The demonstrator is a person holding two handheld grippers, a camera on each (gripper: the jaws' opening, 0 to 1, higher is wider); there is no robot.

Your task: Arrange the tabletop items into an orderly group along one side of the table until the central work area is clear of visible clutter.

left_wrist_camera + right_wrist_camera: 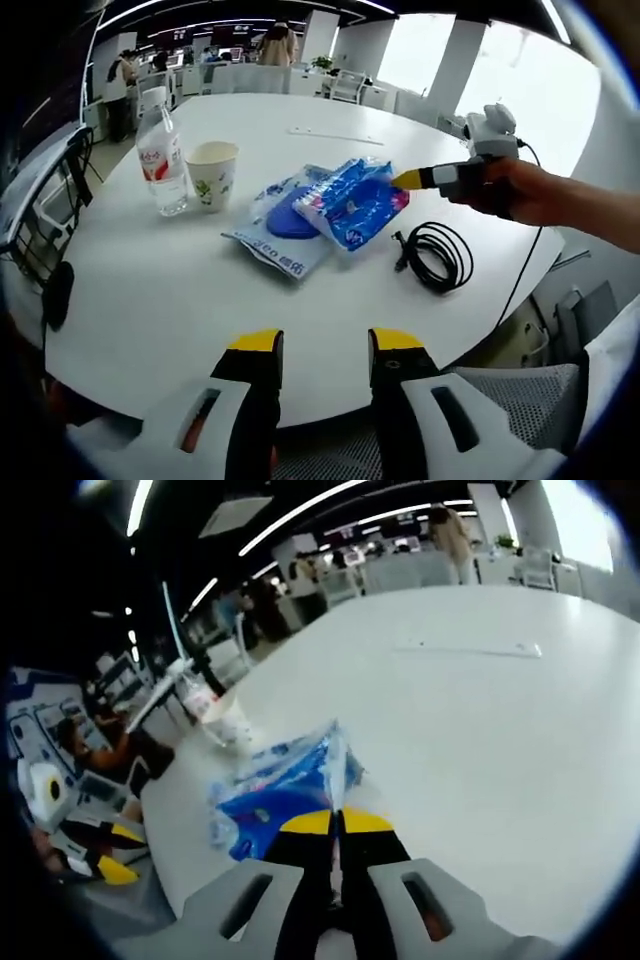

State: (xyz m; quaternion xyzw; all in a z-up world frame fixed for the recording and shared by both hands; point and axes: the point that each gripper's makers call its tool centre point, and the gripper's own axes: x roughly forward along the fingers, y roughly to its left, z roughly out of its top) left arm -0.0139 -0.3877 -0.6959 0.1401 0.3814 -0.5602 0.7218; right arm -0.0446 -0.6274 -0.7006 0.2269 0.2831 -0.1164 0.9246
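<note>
Count of what I see on the round table

I count one water bottle (162,152), one paper cup (212,175), two blue plastic packets, a crinkled one (350,203) lying partly on a flatter one (283,228), one coiled black cable (435,256) and one thin white strip (335,136) far across the top; I have two grippers, left (322,350) and right (337,822), and roughly three people standing at the back

Open-plan office here: long ceiling light strips (300,525), desk rows with people (125,75), a white meeting table (150,290), mesh chairs (520,385).
</note>
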